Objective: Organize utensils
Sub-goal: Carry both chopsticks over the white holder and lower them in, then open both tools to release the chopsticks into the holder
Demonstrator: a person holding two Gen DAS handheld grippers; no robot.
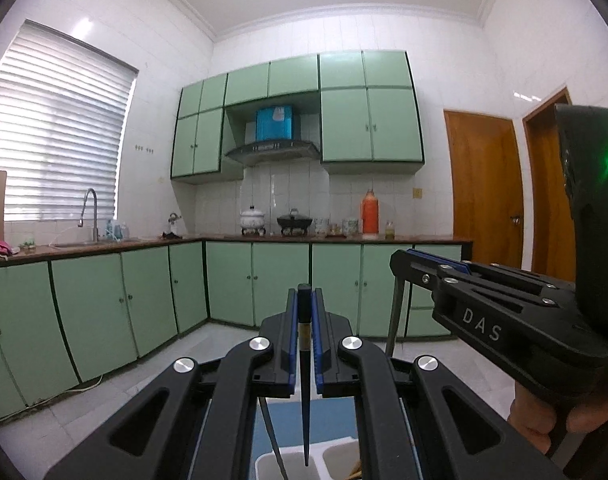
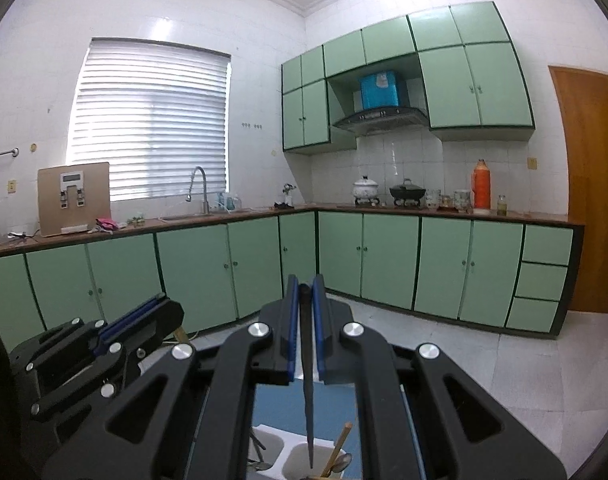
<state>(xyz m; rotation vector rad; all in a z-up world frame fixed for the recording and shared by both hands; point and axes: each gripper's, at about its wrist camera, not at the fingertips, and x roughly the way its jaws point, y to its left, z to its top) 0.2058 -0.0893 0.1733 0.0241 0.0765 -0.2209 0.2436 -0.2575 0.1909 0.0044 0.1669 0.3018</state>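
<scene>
I had each chopstick clenched, one in the left gripper (image 1: 303, 332) and one in the right gripper (image 2: 304, 332), tips hanging above the white holder (image 2: 282, 454), where a tilt could miss its compartments.

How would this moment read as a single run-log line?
left claw: shut on dark chopstick | right claw: shut on dark chopstick | both above white utensil holder

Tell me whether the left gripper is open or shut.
Shut: the left gripper has its blue pads clamped on a dark chopstick hanging point-down.
</scene>
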